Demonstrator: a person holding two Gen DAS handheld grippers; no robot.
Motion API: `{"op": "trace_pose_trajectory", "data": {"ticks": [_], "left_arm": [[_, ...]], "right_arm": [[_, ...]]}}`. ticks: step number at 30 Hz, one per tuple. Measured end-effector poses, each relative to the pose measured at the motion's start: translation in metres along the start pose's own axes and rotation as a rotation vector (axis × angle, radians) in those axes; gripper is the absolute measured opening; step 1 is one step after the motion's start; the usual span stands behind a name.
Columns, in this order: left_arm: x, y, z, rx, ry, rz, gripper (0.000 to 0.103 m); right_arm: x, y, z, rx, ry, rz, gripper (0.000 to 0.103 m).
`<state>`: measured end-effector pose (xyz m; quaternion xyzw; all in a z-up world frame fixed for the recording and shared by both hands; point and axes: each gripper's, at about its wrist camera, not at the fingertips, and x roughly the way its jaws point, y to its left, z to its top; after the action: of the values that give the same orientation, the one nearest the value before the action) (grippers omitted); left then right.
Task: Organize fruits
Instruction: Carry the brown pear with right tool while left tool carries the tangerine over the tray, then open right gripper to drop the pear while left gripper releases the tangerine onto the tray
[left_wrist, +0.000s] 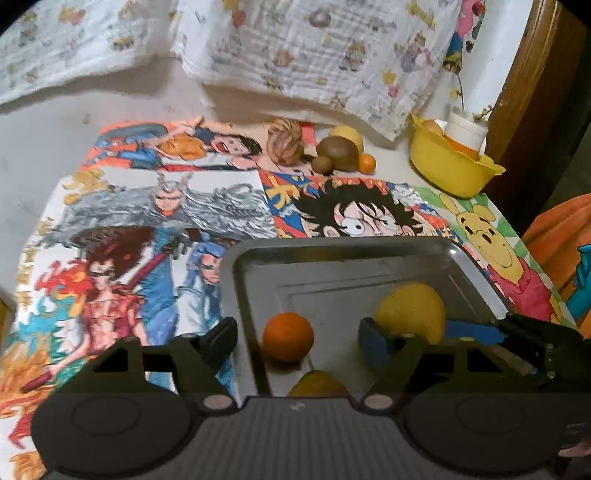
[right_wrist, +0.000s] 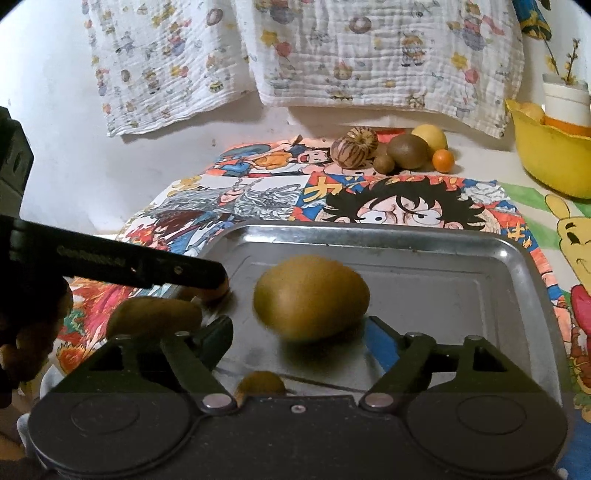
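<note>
A metal tray (left_wrist: 369, 247) lies on the cartoon-print cloth. In the left wrist view a small orange (left_wrist: 288, 336) sits on the tray between the fingers of my left gripper (left_wrist: 295, 341), which stands open and clear of it. A yellow fruit (left_wrist: 410, 312) lies to its right, and another (left_wrist: 317, 384) shows at the bottom edge. In the right wrist view a blurred yellow-brown fruit (right_wrist: 310, 297) rests on the tray (right_wrist: 480, 236) between the spread fingers of my right gripper (right_wrist: 299, 332), with no pad pressing on it.
At the back of the cloth sits a pile: a striped fruit (right_wrist: 354, 146), two kiwis (right_wrist: 408, 151), a lemon (right_wrist: 432, 136) and a tiny orange (right_wrist: 442, 160). A yellow bowl (right_wrist: 546, 158) holding a white cup stands at the right. A patterned towel hangs behind.
</note>
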<state>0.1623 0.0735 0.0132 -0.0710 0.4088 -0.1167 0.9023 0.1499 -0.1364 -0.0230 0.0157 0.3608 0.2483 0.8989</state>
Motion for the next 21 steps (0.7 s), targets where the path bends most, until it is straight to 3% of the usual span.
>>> {"op": "trace_pose_trajectory", "data": {"ticks": [3,7,15,21], "left_arm": [[-0.013,0.003,-0.006,0.003,-0.026,0.015,0.085],[-0.031,0.004,-0.017,0.019,-0.070,0.033,0.102],[-0.059,0.004,-0.040,0.092,-0.124,-0.035,0.102],[-0.060,-0.003,-0.054,0.187,-0.070,-0.033,0.102]], "right_arm": [[-0.007,0.003,-0.001,-0.021,-0.007,0.006,0.086],[-0.016,0.006,-0.002,-0.032,-0.010,0.021,0.092],[-0.031,0.013,-0.007,-0.089,0.010,-0.001,0.100],[-0.039,0.009,-0.013,-0.094,0.032,-0.057,0.101]]}}
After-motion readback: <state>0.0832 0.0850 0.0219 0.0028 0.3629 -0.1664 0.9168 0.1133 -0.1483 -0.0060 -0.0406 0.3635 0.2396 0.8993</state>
